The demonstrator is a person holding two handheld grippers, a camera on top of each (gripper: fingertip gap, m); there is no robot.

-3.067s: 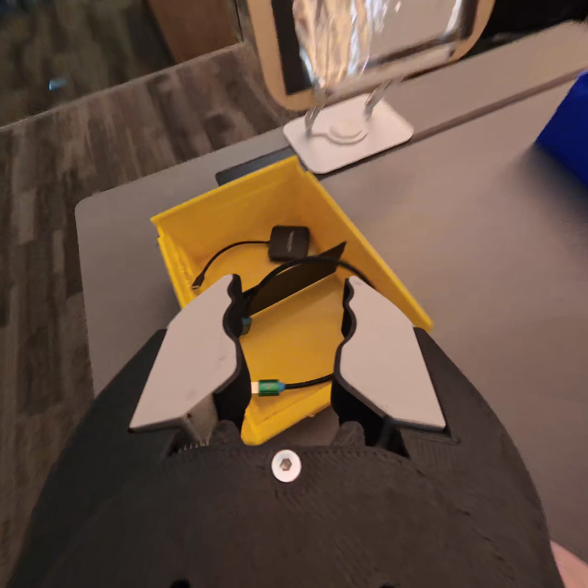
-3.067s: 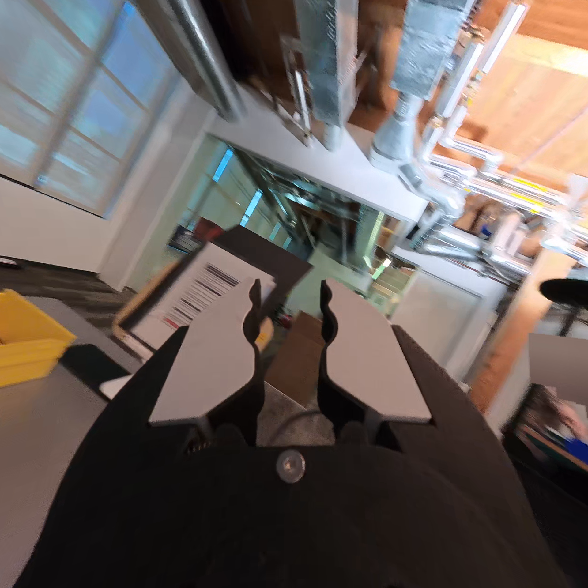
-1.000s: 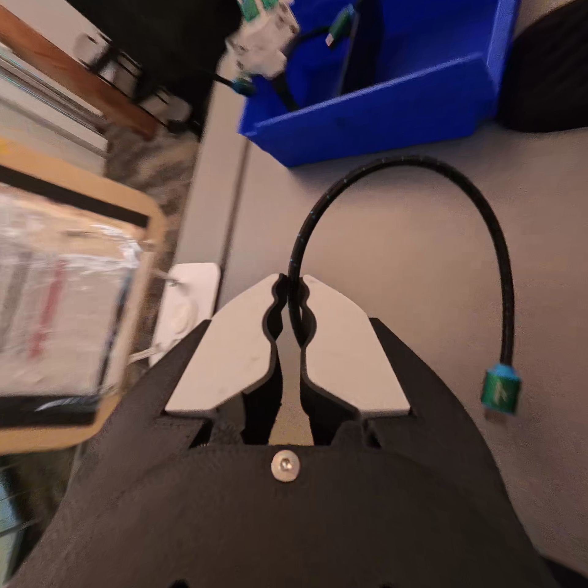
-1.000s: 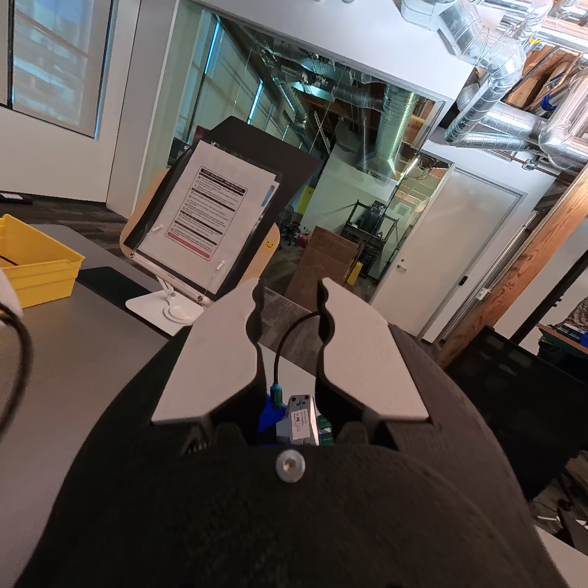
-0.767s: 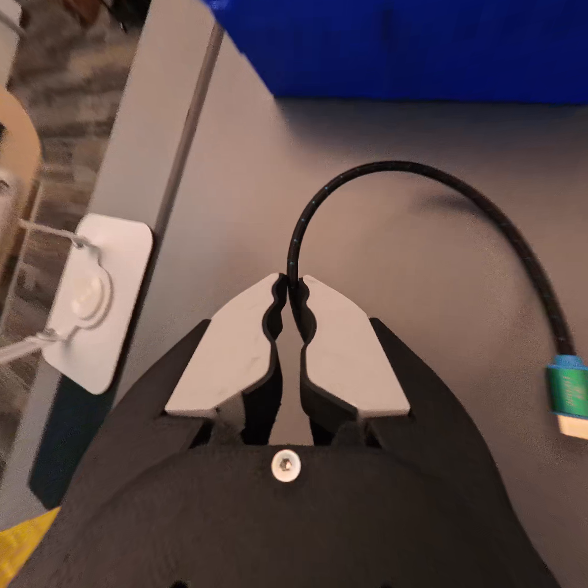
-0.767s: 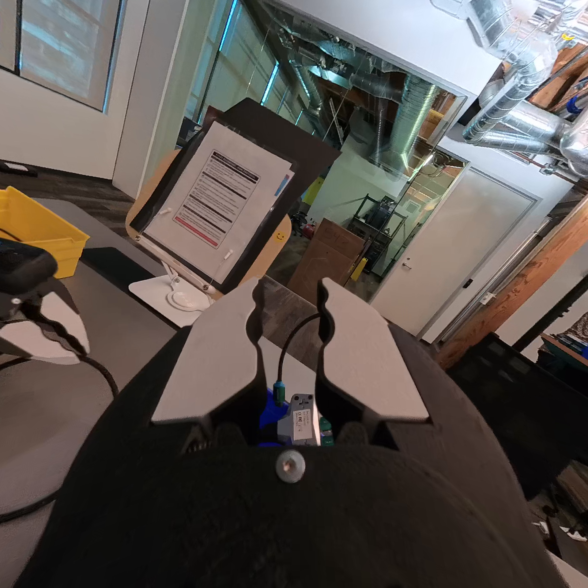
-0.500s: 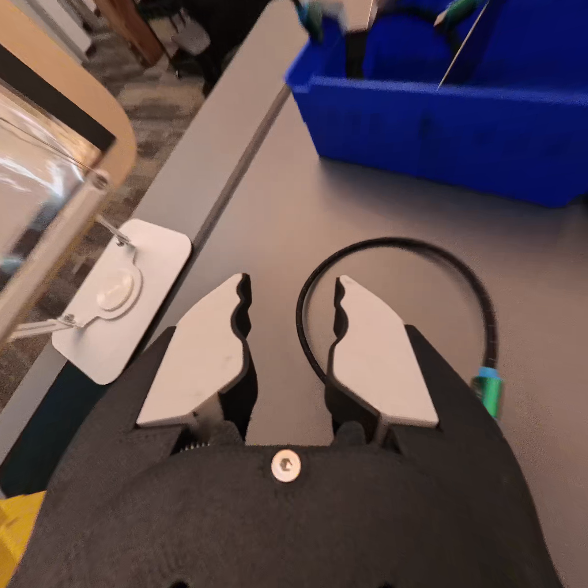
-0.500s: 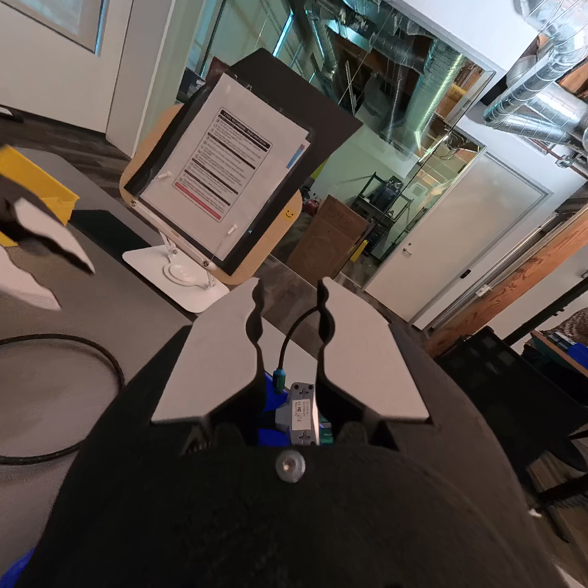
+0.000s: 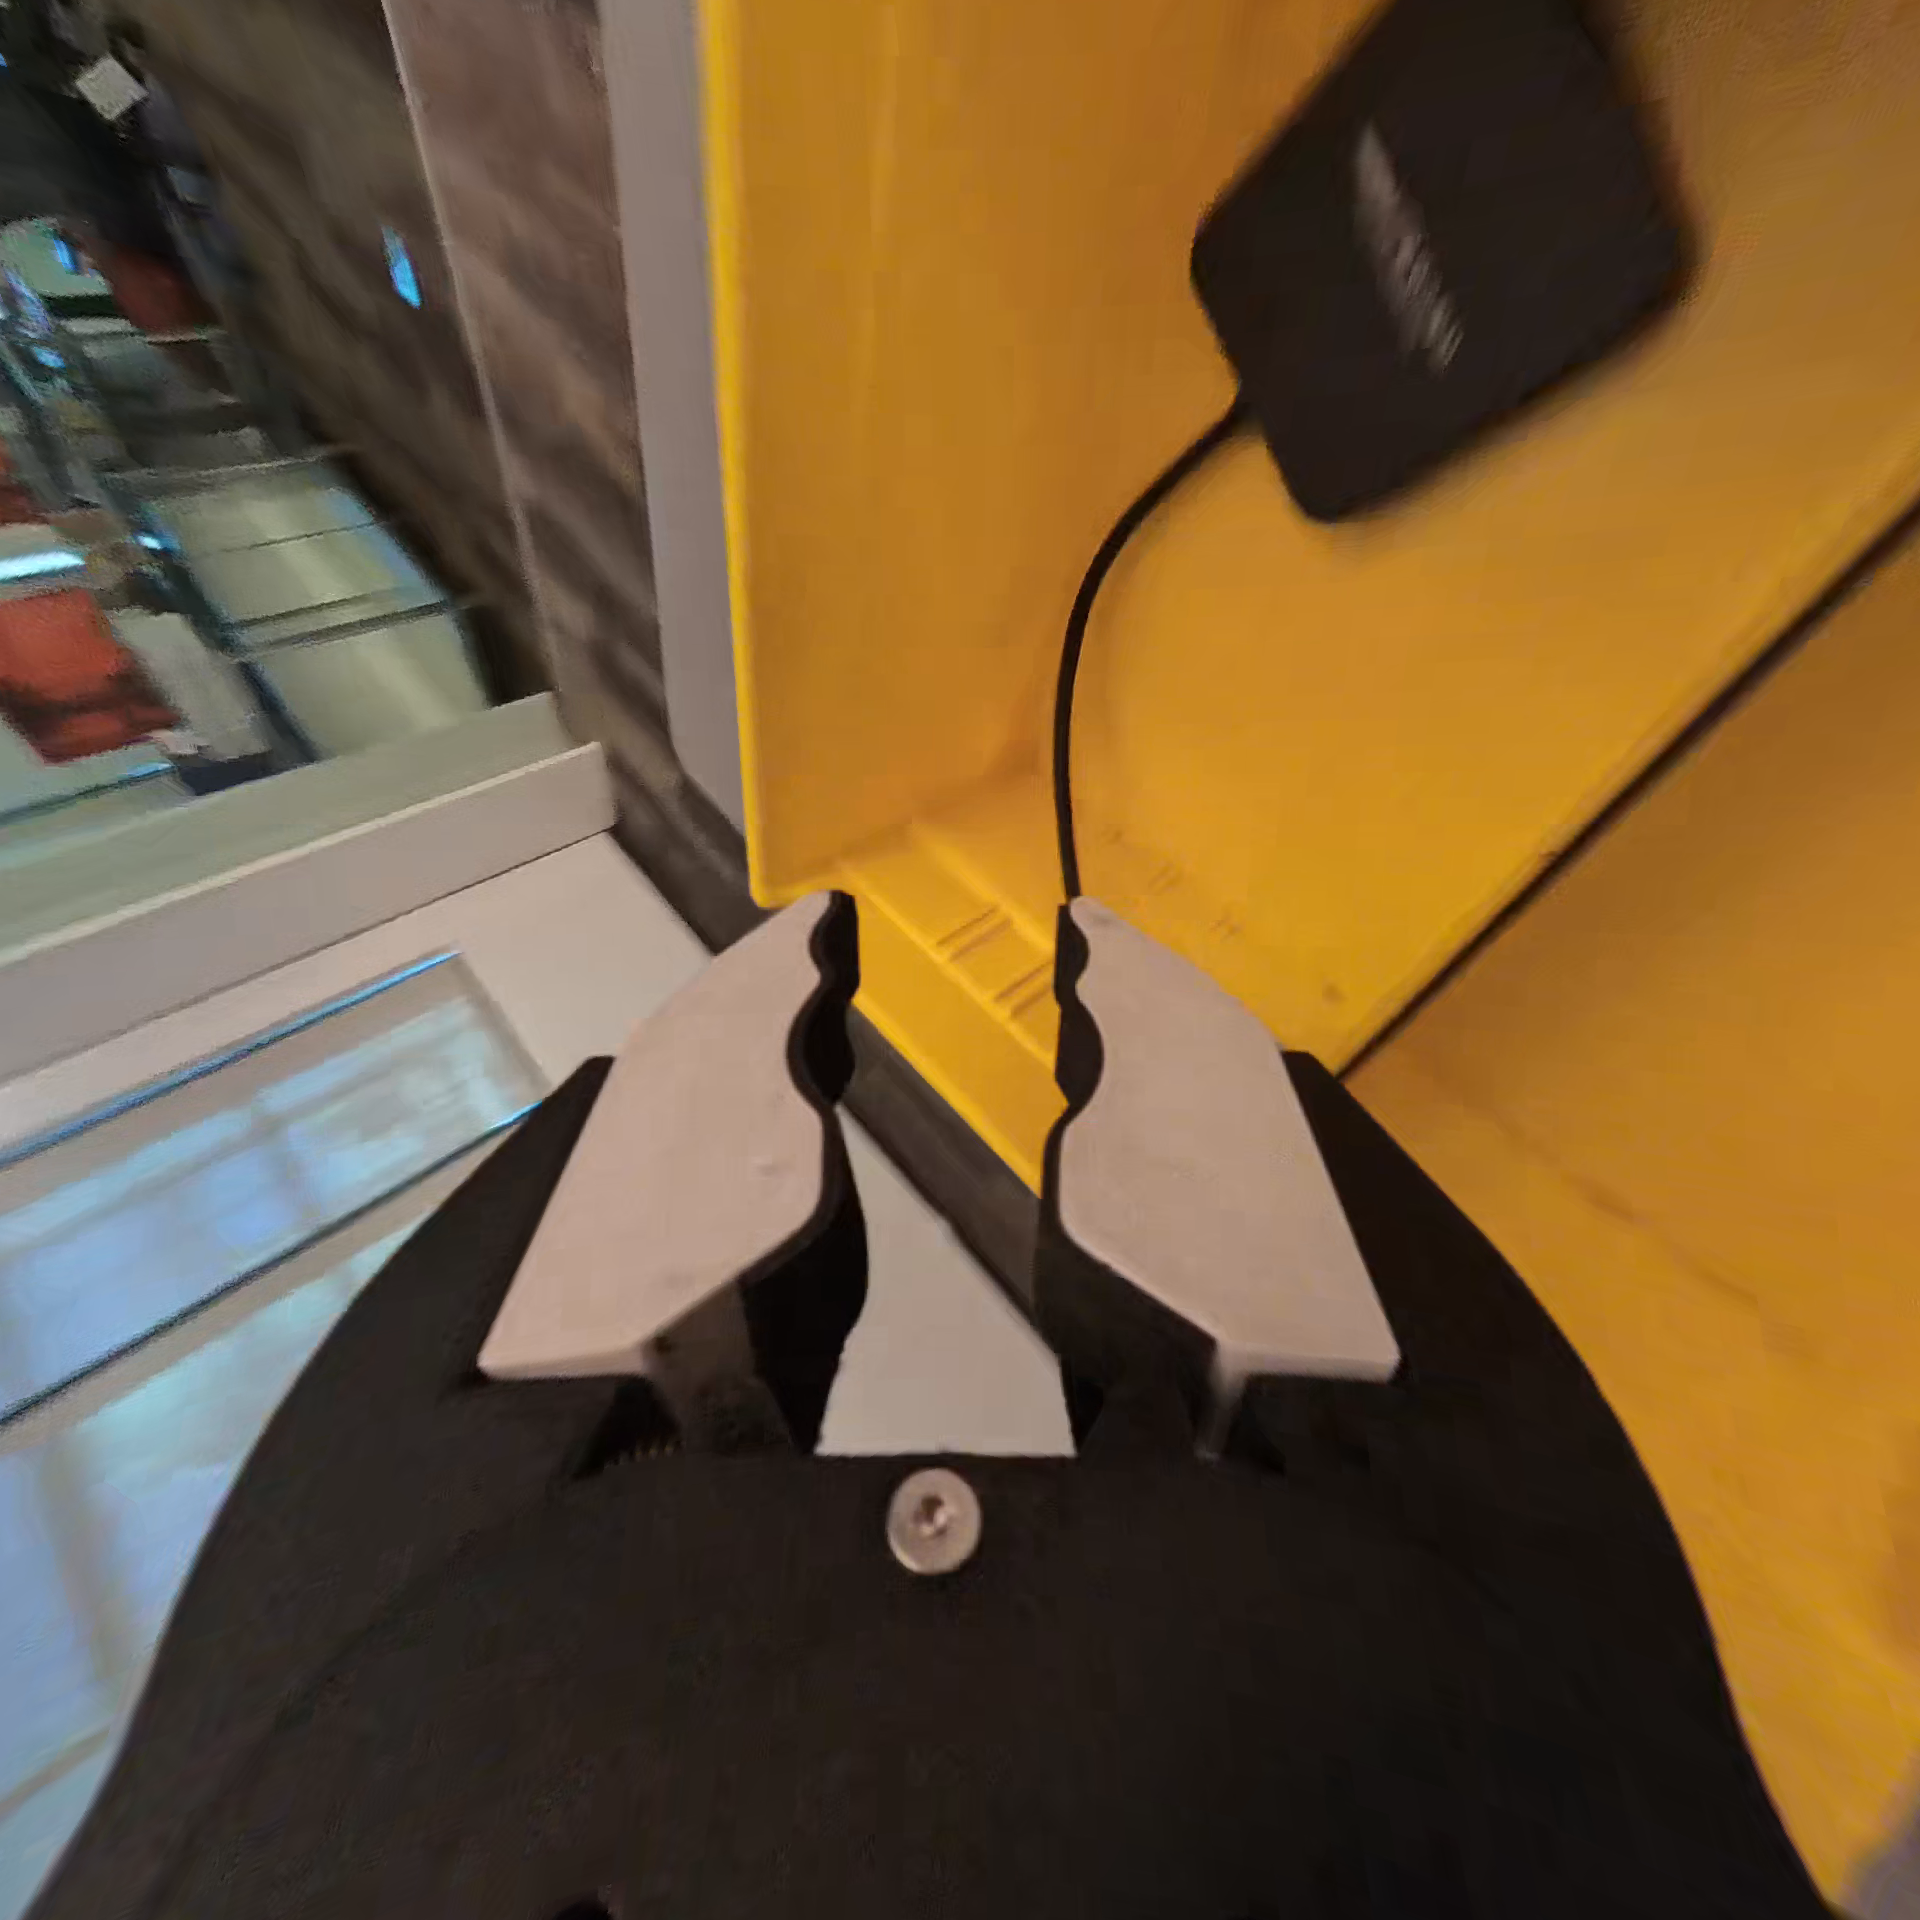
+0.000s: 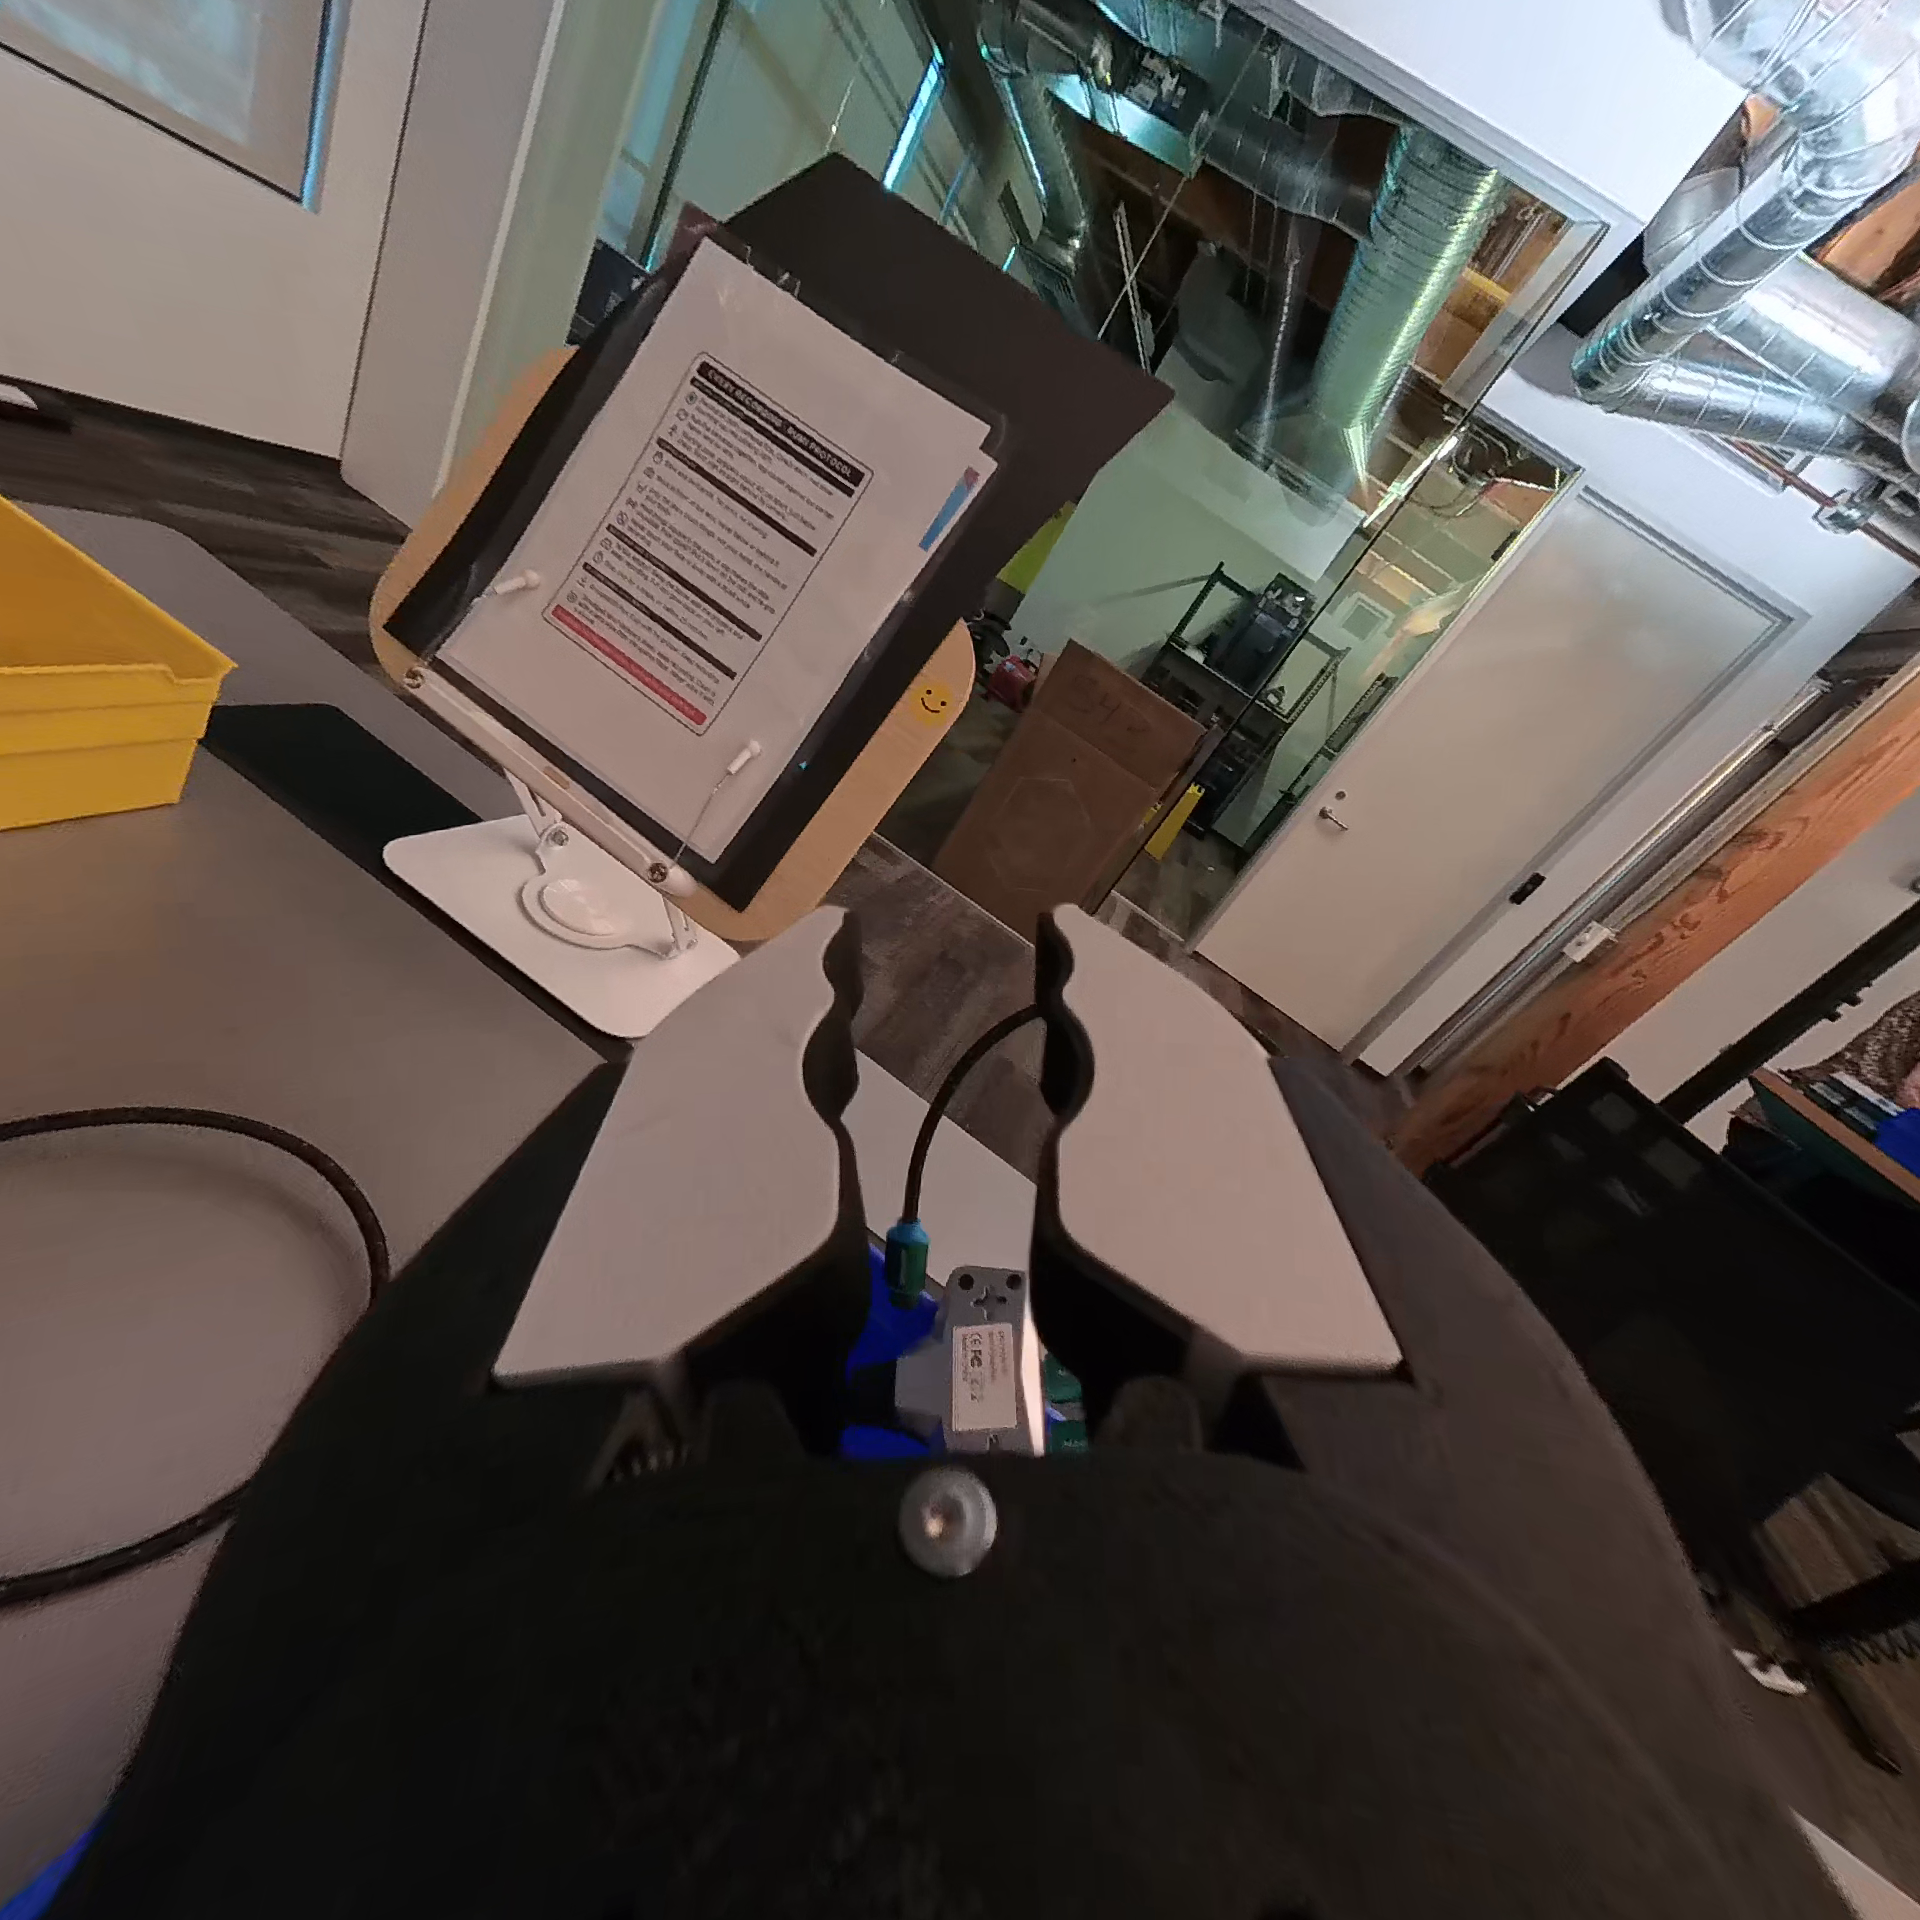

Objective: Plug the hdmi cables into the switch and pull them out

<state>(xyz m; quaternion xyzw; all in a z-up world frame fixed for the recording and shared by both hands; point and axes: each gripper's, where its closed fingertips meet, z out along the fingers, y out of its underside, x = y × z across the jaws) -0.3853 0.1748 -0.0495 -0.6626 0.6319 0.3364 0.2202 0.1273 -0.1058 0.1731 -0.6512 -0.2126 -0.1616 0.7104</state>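
Left tool [image 9: 956, 914] is sitting open with nothing between its fingers, pointing at the corner of a yellow bin [image 9: 935, 436]. Inside the bin a flat black device [image 9: 1434, 260] is lying with a thin black cord [image 9: 1070, 665] running from it down toward the right fingertip; whether the cord is touching the finger cannot be told. The view is blurred.

Right tool [image 10: 940, 935] is also showing its fingers spread apart, the tips closing on nothing. Low in the gap near the tool's base, the grey switch [image 10: 982, 1361] is showing with a label on its face; the pictures are not showing what is holding it up. An hdmi cable with a green-and-blue plug [image 10: 906, 1262] is standing right beside the switch, its black cord arching up to the right finger; whether it is seated in a port is not clear. Something blue [image 10: 883, 1340] is sitting behind them.

A second black braided cable [image 10: 312, 1153] is lying looped on the grey counter [image 10: 208, 987] to the left, apart from the switch. A paper sheet on a white stand [image 10: 582, 904] is standing at the counter's far edge, and the yellow bin [image 10: 94, 686] is sitting at far left.
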